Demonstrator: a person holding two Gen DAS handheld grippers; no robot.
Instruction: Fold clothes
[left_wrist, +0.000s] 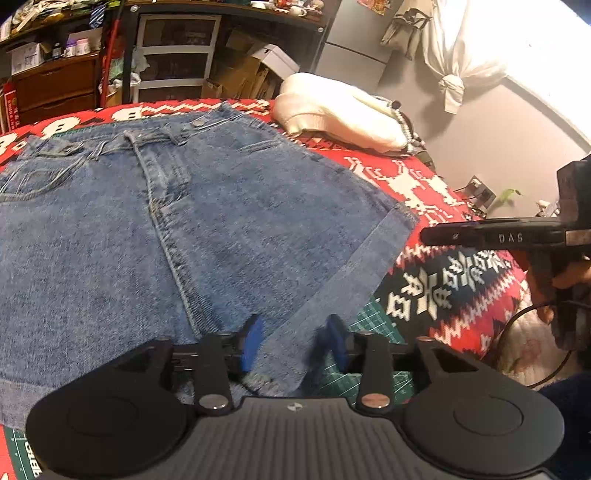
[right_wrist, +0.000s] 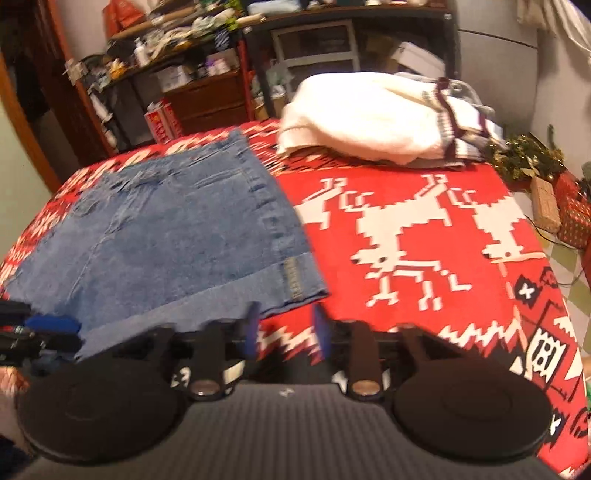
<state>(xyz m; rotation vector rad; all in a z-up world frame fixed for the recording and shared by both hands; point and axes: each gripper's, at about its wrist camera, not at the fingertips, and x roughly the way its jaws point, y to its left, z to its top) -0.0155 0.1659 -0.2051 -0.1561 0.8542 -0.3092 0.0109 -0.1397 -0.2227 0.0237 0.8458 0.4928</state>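
Both grippers, left (left_wrist: 293, 341) and right (right_wrist: 284, 330), spread over denim shorts (left_wrist: 184, 221) on a red reindeer-patterned blanket (right_wrist: 406, 229), cluttered shelves (right_wrist: 177, 55) behind.

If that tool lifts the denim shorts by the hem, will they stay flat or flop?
The denim shorts would probably droop, since they lie limp on the red blanket. The thick cuffed hem looks stiffer and may hold some shape. Denim seems unlikely to slip from the left tool.
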